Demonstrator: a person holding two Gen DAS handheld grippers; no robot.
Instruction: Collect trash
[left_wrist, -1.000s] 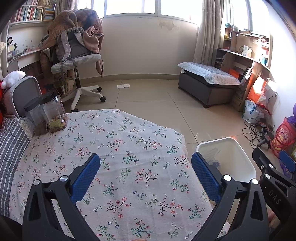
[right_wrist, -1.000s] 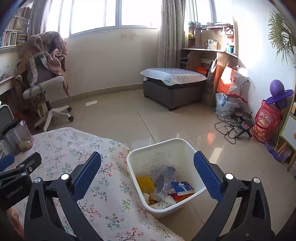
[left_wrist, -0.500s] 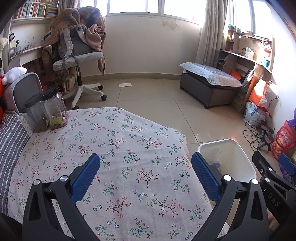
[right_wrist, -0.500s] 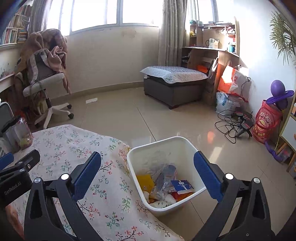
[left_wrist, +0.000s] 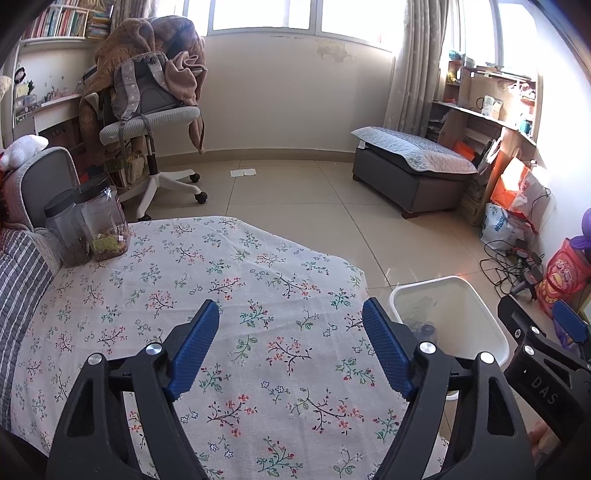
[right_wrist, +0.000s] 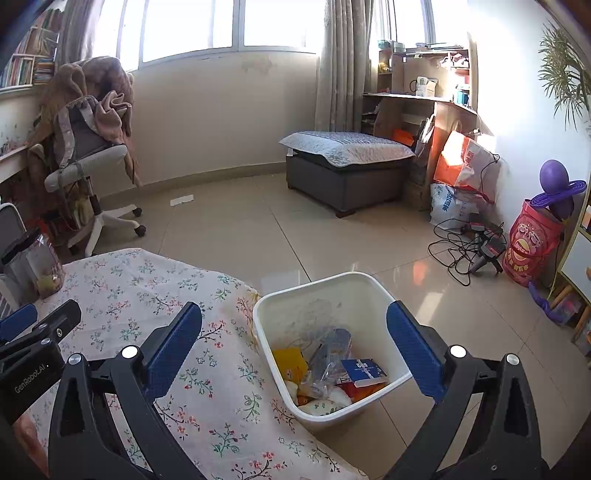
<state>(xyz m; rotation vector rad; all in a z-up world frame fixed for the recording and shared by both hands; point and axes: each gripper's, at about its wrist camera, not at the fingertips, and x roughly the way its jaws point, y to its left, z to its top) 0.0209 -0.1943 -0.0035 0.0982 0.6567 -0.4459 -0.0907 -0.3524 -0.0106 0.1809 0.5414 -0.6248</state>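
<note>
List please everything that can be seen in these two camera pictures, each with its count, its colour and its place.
bin: one, white, on the floor beside the table
trash: several pieces, yellow, blue, clear, orange, inside the bin
tablecloth: one, white with flowers, on the table
jars: two, clear with dark lids, far left corner of the table
office chair: one, grey and white, by the window, draped with brown cloth
ottoman: one, dark grey, quilted cover on top, near the curtain
paper: one, white, on the floor by the wall
cables: a tangle, black, floor at right
left gripper: one, black with blue pads, above the tablecloth; jaws have just been closing, nothing between them
right gripper: one, same colours, jaws open, over the bin
</note>
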